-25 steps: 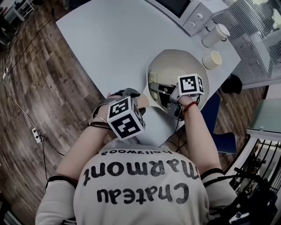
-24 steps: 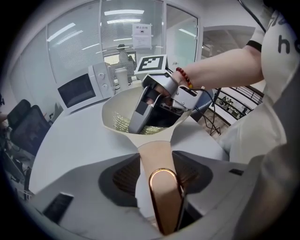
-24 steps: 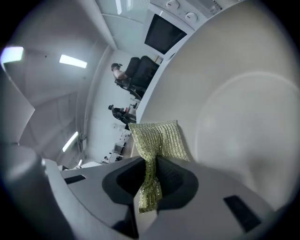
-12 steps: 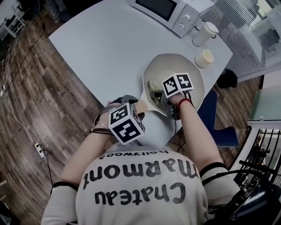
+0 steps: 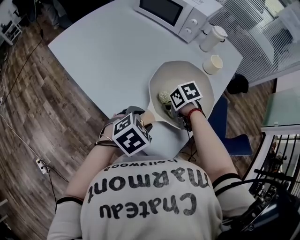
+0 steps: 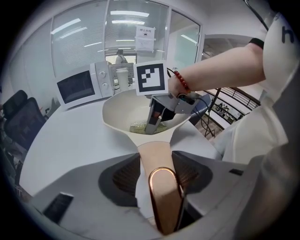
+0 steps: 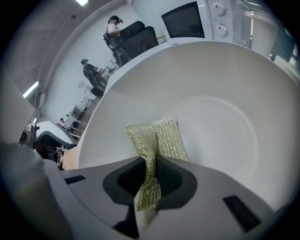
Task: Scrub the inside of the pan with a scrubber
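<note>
A cream pan sits near the table's right edge, its tan handle pointing toward me. My left gripper is shut on that handle, which runs between its two pads. Inside the pan, my right gripper is shut on a green-gold mesh scrubber; the scrubber's free end is spread against the pan's inner wall near the handle side. From the head view, the right gripper points steeply down into the pan with the scrubber just beyond it.
A white microwave stands at the back of the grey table. A tall lidded cup and a small cup stand just behind the pan. A blue chair is beyond the table's right edge.
My right gripper has moved down and left into the pan with the scrubber and tilted more steeply. The left gripper has stayed on the handle.
</note>
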The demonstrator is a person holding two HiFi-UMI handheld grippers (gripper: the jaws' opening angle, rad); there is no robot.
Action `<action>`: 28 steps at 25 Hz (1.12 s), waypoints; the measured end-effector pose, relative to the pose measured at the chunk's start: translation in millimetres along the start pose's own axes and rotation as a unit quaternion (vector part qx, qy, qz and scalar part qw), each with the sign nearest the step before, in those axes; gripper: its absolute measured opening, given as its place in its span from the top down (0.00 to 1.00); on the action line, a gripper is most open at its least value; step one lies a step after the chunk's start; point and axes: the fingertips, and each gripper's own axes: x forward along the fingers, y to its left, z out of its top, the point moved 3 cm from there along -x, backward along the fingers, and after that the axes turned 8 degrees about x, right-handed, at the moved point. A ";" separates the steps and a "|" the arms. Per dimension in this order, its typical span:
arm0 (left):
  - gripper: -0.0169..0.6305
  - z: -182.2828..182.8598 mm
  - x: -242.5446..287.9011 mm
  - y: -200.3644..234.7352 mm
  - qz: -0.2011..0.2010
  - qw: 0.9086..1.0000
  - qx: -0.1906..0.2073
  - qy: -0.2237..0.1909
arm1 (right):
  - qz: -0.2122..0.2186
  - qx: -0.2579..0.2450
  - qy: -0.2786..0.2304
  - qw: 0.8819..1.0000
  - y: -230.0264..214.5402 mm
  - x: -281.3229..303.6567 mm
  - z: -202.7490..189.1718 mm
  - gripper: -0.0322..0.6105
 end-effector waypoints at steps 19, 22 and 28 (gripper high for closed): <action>0.65 -0.9 0.2 -0.6 -0.009 0.999 -0.035 -0.004 | -0.273 -0.052 0.058 0.959 -99.8 -49.2 -13.0 0.86; 0.65 -1.3 -0.6 0.4 -0.009 0.999 -0.035 -0.002 | -0.318 -0.108 0.079 0.939 -117.1 -51.1 -3.3 0.86; 0.66 -5.9 -1.6 5.1 -0.006 1.000 -0.031 0.001 | -0.363 -0.137 0.142 0.911 -132.4 -71.3 -6.1 0.86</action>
